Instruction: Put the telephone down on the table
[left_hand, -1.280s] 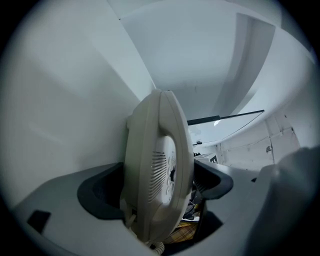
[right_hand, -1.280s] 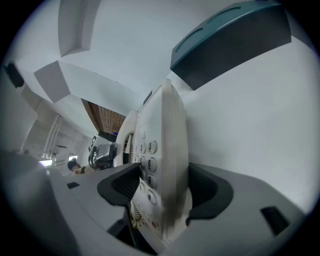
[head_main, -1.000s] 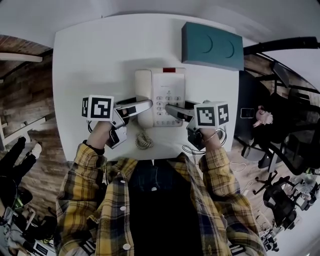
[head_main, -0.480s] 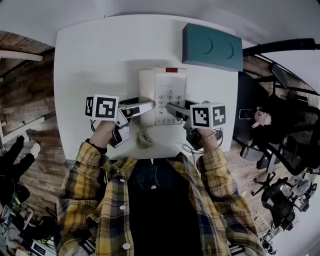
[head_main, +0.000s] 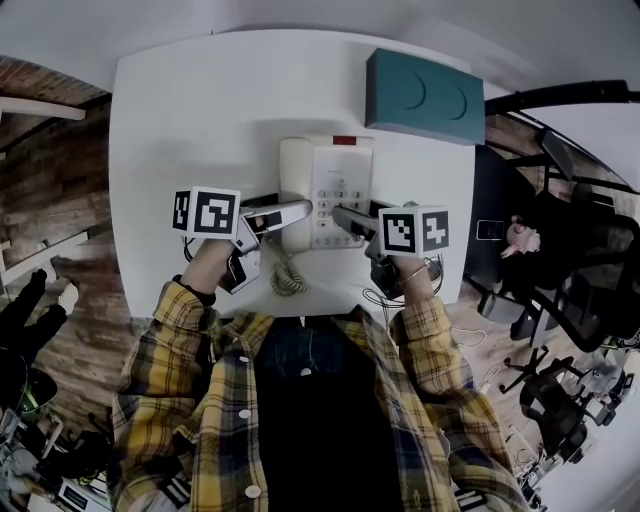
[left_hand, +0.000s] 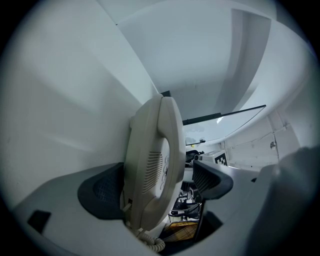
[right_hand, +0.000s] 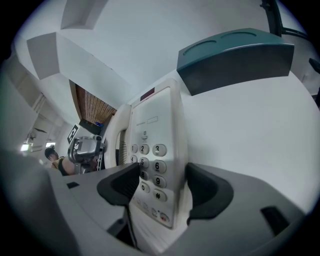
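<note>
Steady: left gripper (head_main: 288, 213) at 9 o'clock, jaws apart round handset (left_hand: 150, 170); right gripper (head_main: 350, 218) at 3, clamped on phone (right_hand: 155, 130). Ease flat onto table (head_main: 180, 120).

reaches forward with both forearms in yellow-and-navy plaid flannel sleeves (head_main: 170, 330), elbows bent and tucked near the trunk. holds in the left hand (head_main: 208, 262) the left grey two-jaw gripper (head_main: 298, 210) with its black-and-white marker cube, aimed inward to the right. holds in the right hand (head_main: 408, 270) the matching right grey two-jaw gripper (head_main: 342, 215), aimed inward to the left, tips near each other. brackets the cream plastic telephone handset (left_hand: 150, 170) with the left jaws, one dark pad against it, the other just beside with a thin gap. clamps the right jaws on the cream-white push-button desk telephone (right_hand: 155, 150), pads touching both sides.
</note>
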